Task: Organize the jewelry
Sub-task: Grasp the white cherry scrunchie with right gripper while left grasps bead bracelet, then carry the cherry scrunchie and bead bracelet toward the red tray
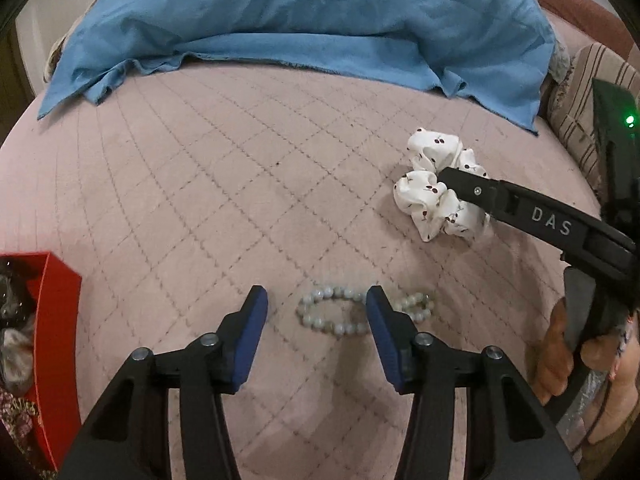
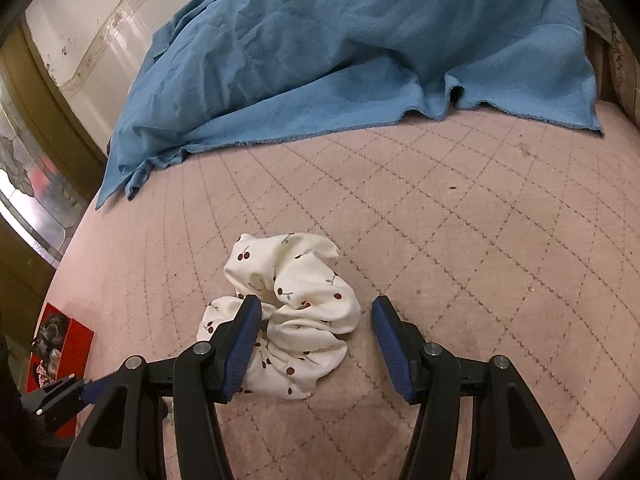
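A pale green bead bracelet (image 1: 332,314) lies on the pink quilted bed, between and partly behind my left gripper's (image 1: 317,300) open blue-padded fingers. A white scrunchie with cherry print (image 2: 296,316) lies on the quilt; my right gripper (image 2: 316,312) is open around it, the left finger over its left side. In the left wrist view the scrunchie (image 1: 428,196) sits at the right with the right gripper's black finger (image 1: 472,190) across it. A red box (image 1: 52,344) holding other items sits at the far left; it also shows in the right wrist view (image 2: 76,344).
A crumpled blue cloth (image 1: 304,24) covers the far side of the bed, also in the right wrist view (image 2: 360,48). A striped cushion (image 1: 592,92) lies at the right edge. A wall and glass door (image 2: 36,184) stand to the left of the bed.
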